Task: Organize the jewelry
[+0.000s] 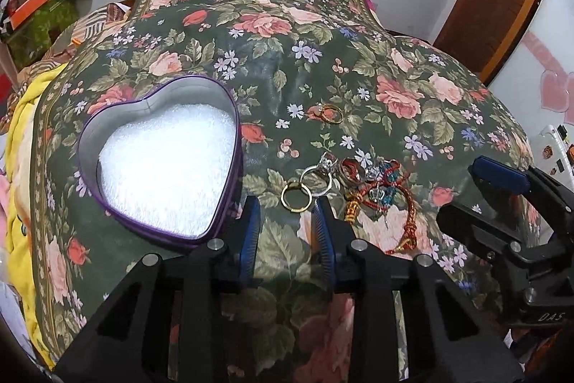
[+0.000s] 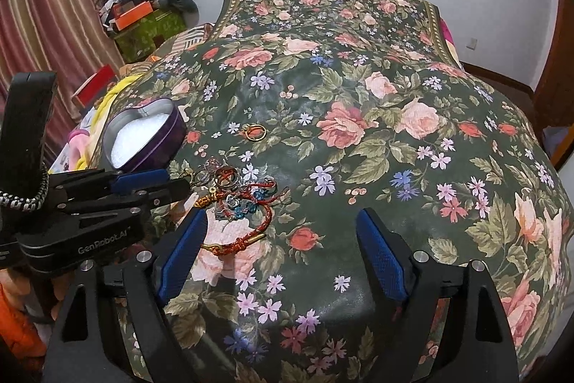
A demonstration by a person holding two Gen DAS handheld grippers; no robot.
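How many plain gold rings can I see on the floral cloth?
2 for certain. One gold ring lies just ahead of the left gripper fingertips. Another gold ring lies alone, farther away on the cloth. The tangled jewelry pile may hide more.

Even, soft indoor light, no hard shadows. White foam lining of the heart tin, left of the jaws, blows out to glare — texture nearly lost. Floral cloth ahead of the jaws shows a faint sheen. Heavy fisheye bowing; corners vignette to black. Focus fair at centre — edges smear, grain throughout.
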